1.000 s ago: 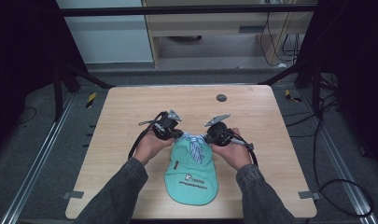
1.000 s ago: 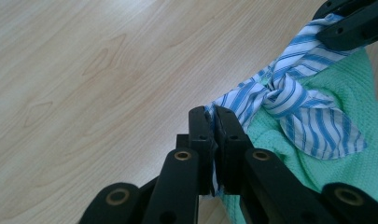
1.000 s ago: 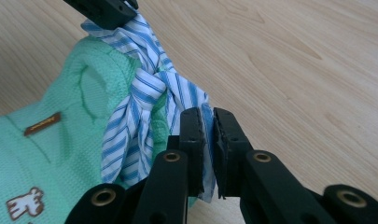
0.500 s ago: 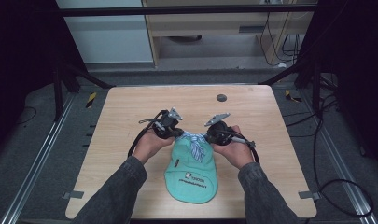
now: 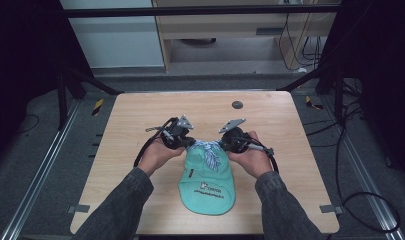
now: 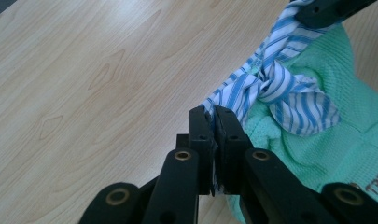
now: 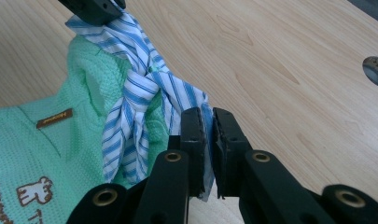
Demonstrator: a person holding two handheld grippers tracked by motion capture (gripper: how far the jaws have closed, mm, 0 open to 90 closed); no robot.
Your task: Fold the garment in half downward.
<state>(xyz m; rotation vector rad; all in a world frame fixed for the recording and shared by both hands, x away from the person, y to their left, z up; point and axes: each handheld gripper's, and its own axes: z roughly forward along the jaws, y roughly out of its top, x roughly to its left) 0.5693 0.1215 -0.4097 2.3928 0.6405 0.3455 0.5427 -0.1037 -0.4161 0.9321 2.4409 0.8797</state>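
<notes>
Pinching the striped collar between both grippers, left and right, you had its ends clamped tight.

The person wears dark grey sleeves that come in from the bottom of the high view. Each hand has a black tool with a grey three-cornered plate on top and a black cable looping off it. Up close, the left gripper and right gripper have flat black jaws with round brass-coloured screws near the bottom of the frame.
</notes>
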